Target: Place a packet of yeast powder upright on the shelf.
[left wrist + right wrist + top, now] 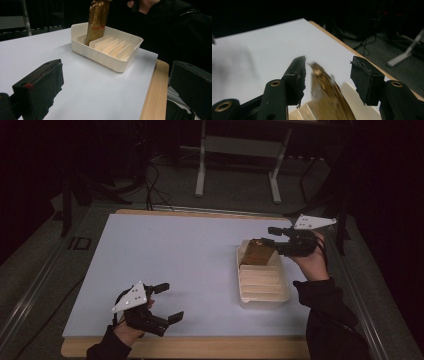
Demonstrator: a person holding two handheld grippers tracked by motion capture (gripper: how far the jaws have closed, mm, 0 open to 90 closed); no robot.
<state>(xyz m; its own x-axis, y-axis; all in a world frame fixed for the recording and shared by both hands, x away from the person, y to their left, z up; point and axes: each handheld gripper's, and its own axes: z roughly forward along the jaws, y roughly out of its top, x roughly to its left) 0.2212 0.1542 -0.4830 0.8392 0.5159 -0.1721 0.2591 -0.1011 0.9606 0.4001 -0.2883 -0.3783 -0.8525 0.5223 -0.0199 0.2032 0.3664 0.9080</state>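
Leaning in the far slot of the cream tray (pixel 280 295), the gold packet (pixel 258 253) could tip over or snag — the right gripper (pixel 274 238), jaws apart with the packet's top loose between them, hovers close above it. The left gripper (pixel 167 302) rests near the table's front edge, jaws wide apart and empty.

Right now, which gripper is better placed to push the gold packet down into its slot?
Right. The right gripper is open around the gold packet in the slotted tray; the left gripper sits open near the table's front edge.
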